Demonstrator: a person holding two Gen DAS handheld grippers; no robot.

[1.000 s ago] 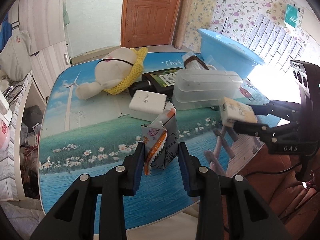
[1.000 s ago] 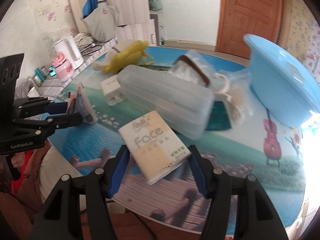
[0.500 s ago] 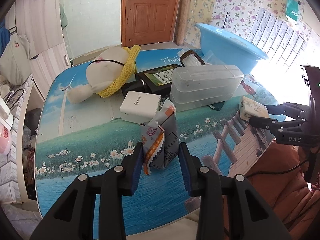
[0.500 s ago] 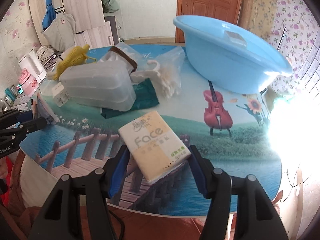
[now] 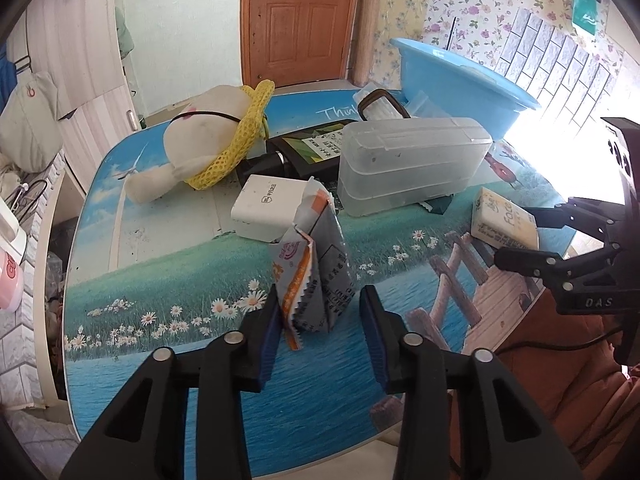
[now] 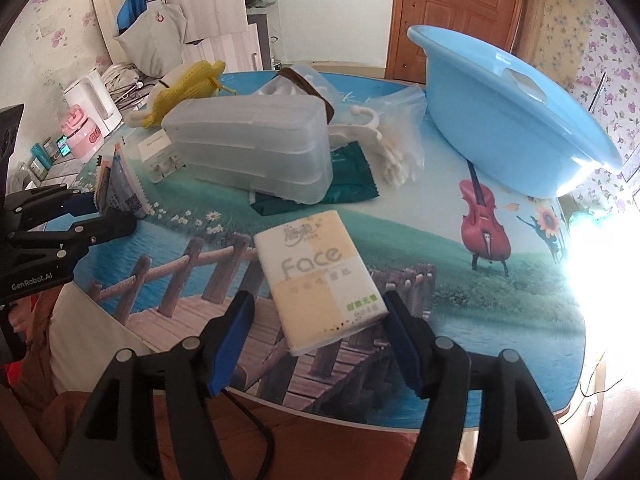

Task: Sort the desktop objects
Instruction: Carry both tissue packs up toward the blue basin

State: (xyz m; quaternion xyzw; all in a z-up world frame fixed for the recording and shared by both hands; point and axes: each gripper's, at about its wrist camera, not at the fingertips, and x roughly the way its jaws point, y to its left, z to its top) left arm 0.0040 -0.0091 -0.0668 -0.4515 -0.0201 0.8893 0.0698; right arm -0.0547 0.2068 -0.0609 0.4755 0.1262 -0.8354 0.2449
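Note:
My left gripper holds a grey and orange snack packet near the table's front edge; the right jaw stands a little off the packet. It also shows in the right wrist view. My right gripper is open around a yellow and white "Face" tissue pack, which lies on the table with a gap at the left jaw. The pack also shows in the left wrist view.
A clear plastic box, a white charger box, a dark bottle, a stuffed toy in yellow net and a light blue basin stand on the picture-print table. A green packet and cotton swabs bag lie nearby.
The right gripper swung back leftward, lowered the tissue pack onto the table and opened its jaws. The left gripper stayed near the front edge and its jaws widened slightly.

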